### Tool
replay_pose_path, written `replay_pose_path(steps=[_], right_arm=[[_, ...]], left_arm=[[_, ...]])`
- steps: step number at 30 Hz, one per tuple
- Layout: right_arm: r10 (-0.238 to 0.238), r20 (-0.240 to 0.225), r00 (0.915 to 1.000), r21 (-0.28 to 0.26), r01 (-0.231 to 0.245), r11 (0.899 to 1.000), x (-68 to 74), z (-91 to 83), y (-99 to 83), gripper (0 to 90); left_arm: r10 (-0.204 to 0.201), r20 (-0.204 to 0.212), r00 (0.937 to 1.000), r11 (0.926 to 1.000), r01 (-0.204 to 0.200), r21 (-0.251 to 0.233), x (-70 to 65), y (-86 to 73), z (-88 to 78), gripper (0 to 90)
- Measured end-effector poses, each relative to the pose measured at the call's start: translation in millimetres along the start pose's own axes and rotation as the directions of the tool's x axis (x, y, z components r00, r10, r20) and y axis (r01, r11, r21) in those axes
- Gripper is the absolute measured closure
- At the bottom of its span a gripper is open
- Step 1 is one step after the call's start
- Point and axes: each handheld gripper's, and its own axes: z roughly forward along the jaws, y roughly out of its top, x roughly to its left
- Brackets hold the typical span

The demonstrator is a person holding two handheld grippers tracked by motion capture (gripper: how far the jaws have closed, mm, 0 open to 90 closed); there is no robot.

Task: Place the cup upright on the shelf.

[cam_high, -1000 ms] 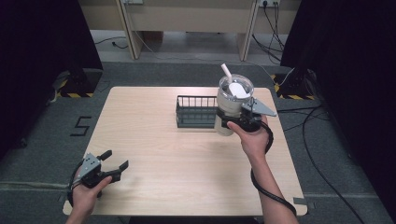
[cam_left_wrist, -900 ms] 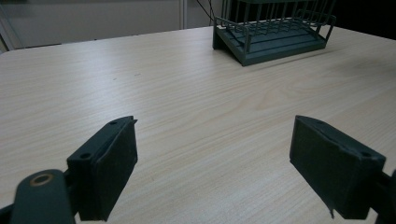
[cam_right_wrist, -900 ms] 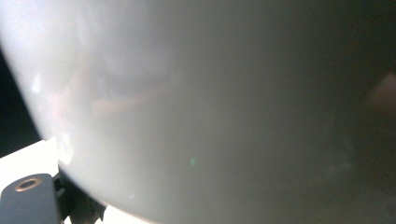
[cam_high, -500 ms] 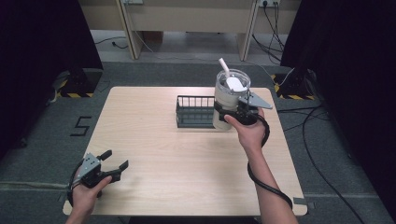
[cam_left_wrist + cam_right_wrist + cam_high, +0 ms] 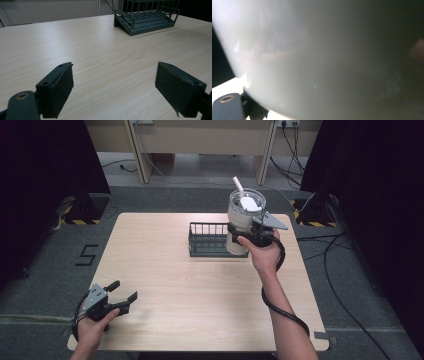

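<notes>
A cream tumbler (image 5: 240, 220) with a clear lid and a white straw is held above the table, at the right end of the dark wire rack (image 5: 209, 240). My right gripper (image 5: 248, 234) is shut on the tumbler's body, and the tumbler's pale wall (image 5: 324, 57) sits right up against that gripper's camera. My left gripper (image 5: 119, 293) rests open near the table's front left corner. Its two black jaws stand wide apart over bare wood (image 5: 112, 82), with nothing between them. The rack (image 5: 147, 17) lies far ahead of them.
The light wooden table (image 5: 200, 305) ends close behind the rack. A black cable loops from the right gripper along the forearm. Dark curtains and cables on the floor surround the table.
The right gripper has carried the tumbler a little up and to the left, toward the rack. The left gripper has stayed put.
</notes>
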Motion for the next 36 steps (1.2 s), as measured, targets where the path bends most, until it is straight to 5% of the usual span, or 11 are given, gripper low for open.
replay_pose_path(steps=[36], right_arm=[[0.006, 0.024, 0.9997, 0.018, -0.007, 1.0, -5.4, 32.6, 15.0, 10.2]], left_arm=[[-0.006, 0.0, 1.0, 1.0, 0.006, 0.003, 1.0, -0.7, 0.8, 14.5]])
